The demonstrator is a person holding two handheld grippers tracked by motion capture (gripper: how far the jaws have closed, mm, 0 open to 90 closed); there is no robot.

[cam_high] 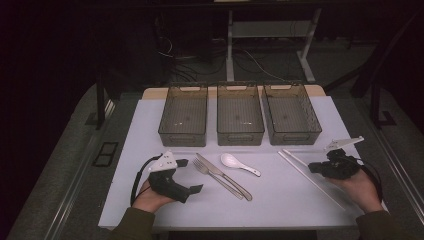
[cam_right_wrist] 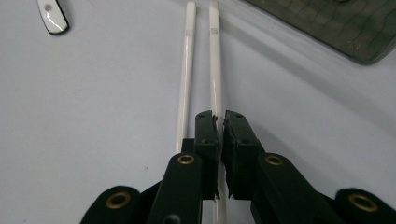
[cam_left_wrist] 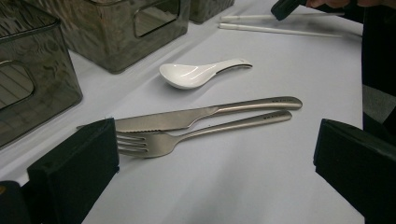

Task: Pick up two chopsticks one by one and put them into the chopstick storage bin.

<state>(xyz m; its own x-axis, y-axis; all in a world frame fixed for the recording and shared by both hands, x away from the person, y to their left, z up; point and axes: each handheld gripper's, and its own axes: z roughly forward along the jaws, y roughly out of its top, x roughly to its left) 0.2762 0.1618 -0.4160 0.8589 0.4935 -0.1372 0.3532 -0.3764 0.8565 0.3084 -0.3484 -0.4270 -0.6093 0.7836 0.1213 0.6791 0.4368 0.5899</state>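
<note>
Left gripper jaws wide apart (empty), right gripper jaws pinched on one chopstick

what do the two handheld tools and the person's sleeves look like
Both tools are black. The left tool carries a pale grey three-cornered plate on top, with a black cable looping from it. The right tool also has a pale plate and a black cable. Its jaws show brass-coloured rivets. Both sleeves are dark olive.
</note>
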